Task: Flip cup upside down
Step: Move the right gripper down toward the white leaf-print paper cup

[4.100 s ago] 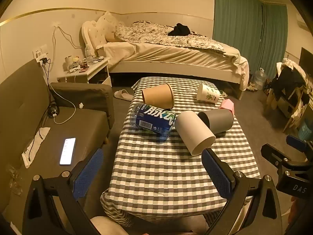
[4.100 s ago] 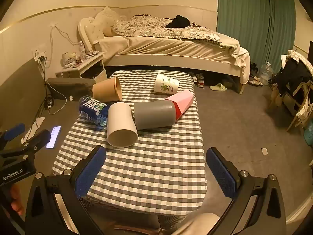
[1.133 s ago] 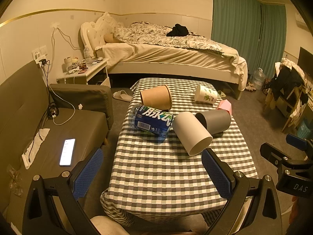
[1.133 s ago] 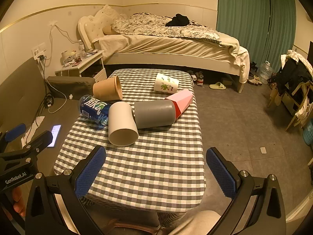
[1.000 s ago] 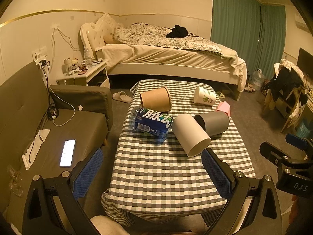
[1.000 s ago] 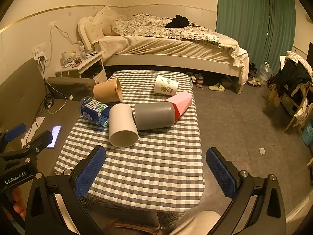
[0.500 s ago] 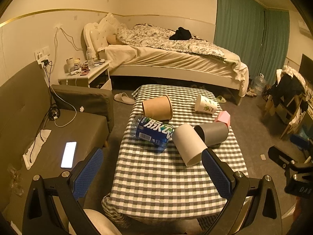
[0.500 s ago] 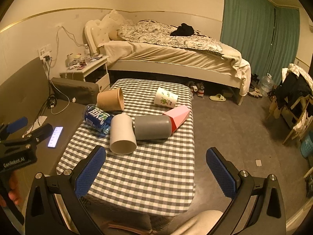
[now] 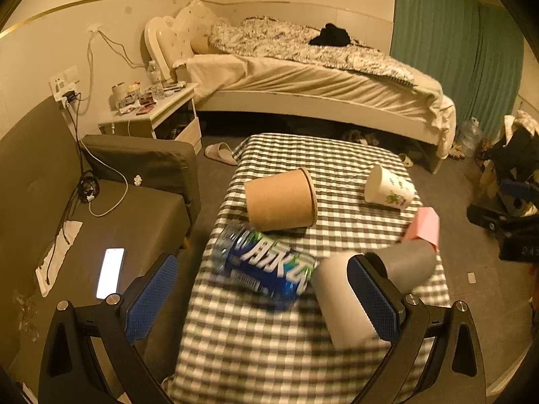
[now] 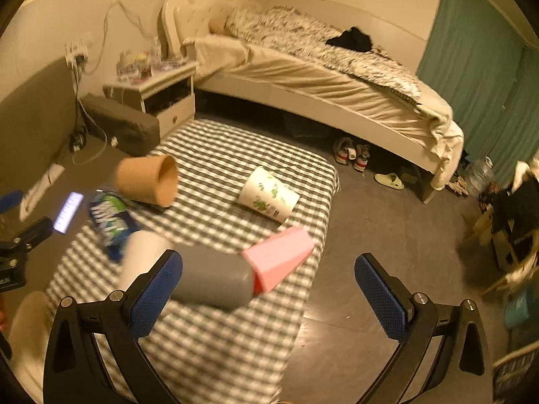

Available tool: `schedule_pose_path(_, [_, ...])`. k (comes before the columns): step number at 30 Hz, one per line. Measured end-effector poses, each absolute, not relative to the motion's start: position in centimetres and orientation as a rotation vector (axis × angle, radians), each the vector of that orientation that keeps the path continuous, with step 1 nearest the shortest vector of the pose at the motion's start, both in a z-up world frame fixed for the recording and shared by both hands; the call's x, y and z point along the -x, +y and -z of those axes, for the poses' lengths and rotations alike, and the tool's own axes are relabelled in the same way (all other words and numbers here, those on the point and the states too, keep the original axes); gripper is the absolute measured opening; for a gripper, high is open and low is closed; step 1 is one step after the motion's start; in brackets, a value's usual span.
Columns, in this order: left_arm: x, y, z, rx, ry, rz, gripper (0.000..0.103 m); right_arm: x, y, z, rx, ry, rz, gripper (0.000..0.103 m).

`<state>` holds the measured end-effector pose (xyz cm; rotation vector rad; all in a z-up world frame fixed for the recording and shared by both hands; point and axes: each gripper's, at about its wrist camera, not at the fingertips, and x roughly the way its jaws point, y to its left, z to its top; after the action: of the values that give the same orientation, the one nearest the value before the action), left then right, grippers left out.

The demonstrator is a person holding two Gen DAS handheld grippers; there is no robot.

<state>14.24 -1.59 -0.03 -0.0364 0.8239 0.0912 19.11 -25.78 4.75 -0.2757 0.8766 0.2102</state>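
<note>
Several cups lie on their sides on a checked table (image 9: 256, 346) (image 10: 215, 346): a brown paper cup (image 9: 281, 200) (image 10: 148, 180), a white cup with green print (image 9: 387, 192) (image 10: 269, 198), a plain white cup (image 9: 337, 299) (image 10: 141, 256), a grey cup (image 9: 409, 266) (image 10: 212, 277) and a pink cup (image 9: 424, 227) (image 10: 279, 257). My left gripper (image 9: 262, 296) is open and empty over the table's near left, above a blue bottle (image 9: 266, 264) (image 10: 111, 224). My right gripper (image 10: 266, 293) is open and empty, hovering near the grey and pink cups.
A bed (image 9: 320, 77) (image 10: 320, 77) stands behind the table. A grey sofa (image 9: 111, 222) with a lit phone (image 9: 109, 272) is on the left, a nightstand (image 9: 151, 114) beyond it. Shoes (image 10: 352, 156) and a slipper (image 10: 389, 180) lie on the floor at right.
Both grippers have moved forward toward the table, so the cups appear closer. The right gripper's view has tilted and swung right. The cups have not moved.
</note>
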Motion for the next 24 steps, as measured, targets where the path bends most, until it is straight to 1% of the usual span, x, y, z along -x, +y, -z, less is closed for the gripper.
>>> schedule_pose_path(8, [-21.0, -3.2, 3.3, 0.008, 0.879, -0.106, 0.103, -29.1, -24.8, 0.7, 0.416, 0.993, -0.277, 0.103])
schedule_pose_path(11, [-23.0, -3.4, 4.0, 0.008, 0.891, -0.111, 0.103, -31.8, -24.3, 3.4, 0.467, 1.036, -0.316, 0.102])
schedule_pose_path(17, [-25.5, -3.7, 5.2, -0.006, 0.904, -0.101, 0.103, -35.4, -22.6, 6.9, 0.564, 1.083, -0.380, 0.100])
schedule_pose_path(22, [-26.4, -3.6, 6.0, -0.011, 0.924, -0.082, 0.103, -37.4, -21.8, 9.5, 0.622, 1.127, -0.403, 0.092])
schedule_pose_path(23, [-26.4, -3.6, 6.0, -0.013, 0.926, -0.081, 0.103, -37.5, -21.7, 9.8, 0.624, 1.134, -0.407, 0.090])
schedule_pose_path(24, [-26.5, -3.6, 6.1, -0.017, 0.929, -0.081, 0.103, -37.7, -21.7, 10.2, 0.623, 1.141, -0.409, 0.085])
